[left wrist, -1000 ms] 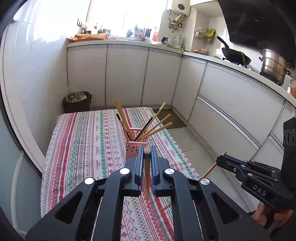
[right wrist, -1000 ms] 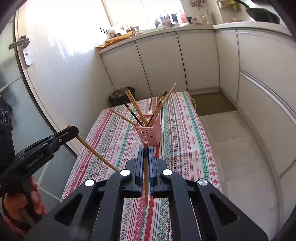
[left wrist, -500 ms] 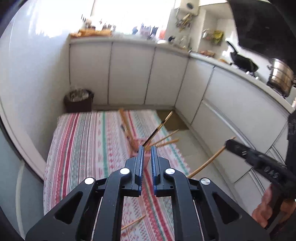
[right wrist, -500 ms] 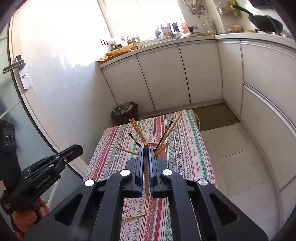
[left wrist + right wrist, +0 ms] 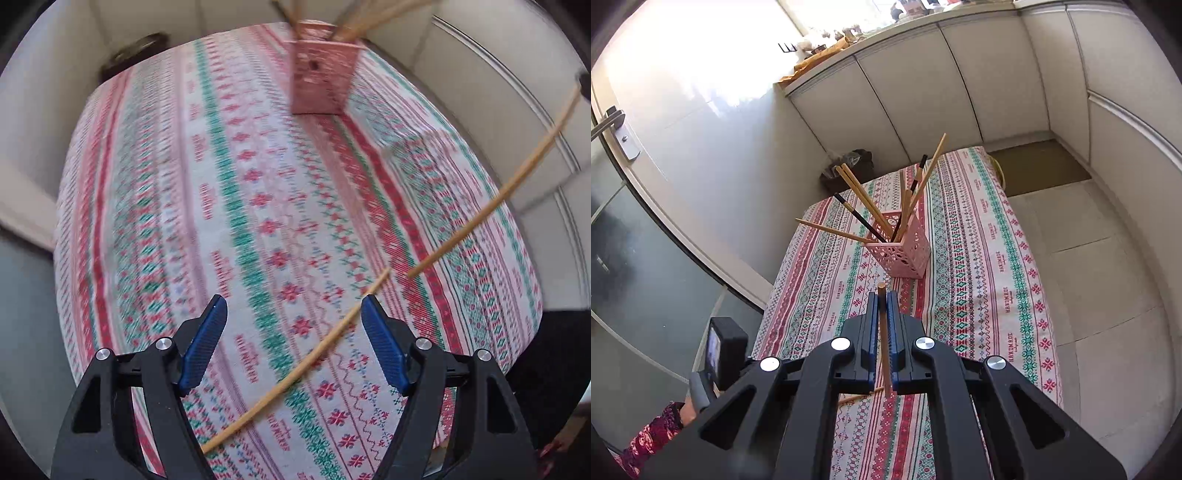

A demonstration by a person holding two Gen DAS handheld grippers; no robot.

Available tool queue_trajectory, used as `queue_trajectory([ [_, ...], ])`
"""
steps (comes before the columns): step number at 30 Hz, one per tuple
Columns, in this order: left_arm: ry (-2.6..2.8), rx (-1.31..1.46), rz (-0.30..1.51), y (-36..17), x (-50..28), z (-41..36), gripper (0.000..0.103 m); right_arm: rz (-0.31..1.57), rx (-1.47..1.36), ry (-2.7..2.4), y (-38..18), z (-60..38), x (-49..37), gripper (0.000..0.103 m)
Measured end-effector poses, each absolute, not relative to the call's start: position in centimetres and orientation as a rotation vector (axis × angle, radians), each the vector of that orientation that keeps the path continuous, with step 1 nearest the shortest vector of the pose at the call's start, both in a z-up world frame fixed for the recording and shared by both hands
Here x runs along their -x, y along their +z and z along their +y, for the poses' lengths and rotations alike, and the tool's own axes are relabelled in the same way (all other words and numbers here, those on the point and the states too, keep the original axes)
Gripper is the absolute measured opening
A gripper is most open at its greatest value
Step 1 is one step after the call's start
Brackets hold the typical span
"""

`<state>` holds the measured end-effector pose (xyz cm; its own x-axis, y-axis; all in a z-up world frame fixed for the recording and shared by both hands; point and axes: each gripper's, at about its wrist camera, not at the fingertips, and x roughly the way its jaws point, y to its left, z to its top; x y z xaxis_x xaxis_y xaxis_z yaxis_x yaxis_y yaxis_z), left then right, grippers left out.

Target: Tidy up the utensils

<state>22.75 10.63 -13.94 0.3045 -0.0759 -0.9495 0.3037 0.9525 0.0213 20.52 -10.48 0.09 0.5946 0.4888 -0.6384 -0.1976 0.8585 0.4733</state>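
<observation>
Black tool (image 5: 293,341), blue ribbed pads (image 5: 201,349), silver screws, red patterned sleeve (image 5: 652,441)

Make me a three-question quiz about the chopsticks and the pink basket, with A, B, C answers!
1. Where is the basket?
A. on the floor
B. on the striped cloth
C. on the counter

2. What colour is the basket?
A. pink
B. blue
C. green

3. What is the right gripper doing?
A. standing open and empty
B. squeezing a spoon
C. pinching a chopstick

Answers:
1 B, it stands on the cloth.
2 A, its lattice walls are pink.
3 C, a wooden stick sits clamped between its fingers.
</observation>
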Motion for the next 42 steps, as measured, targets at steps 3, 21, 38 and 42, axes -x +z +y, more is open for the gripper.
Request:
queue_trajectory([
  [3,-0.336,-0.421,1.282,-16.7,-24.0,6.7,0.062,0.857,-0.375,0.389,-0.4,-11.3,-20.6,0.005],
  [21,-0.356,-0.147,1.241,-15.7,-19.0,11.8,0.004,0.827,-0.329,0.368,2.1,-11.8,-18.0,0.005],
  [38,-0.303,0.018,0.507,6.6,-12.9,10.2,0.004,0.697,-0.215,0.411,10.0,-7.7,-15.0,0.005],
  [42,-0.269,-0.008,0.47,9.6,-13.8,10.1,0.004,0.675,-0.21,0.406,12.8,-7.4,-15.8,0.005],
])
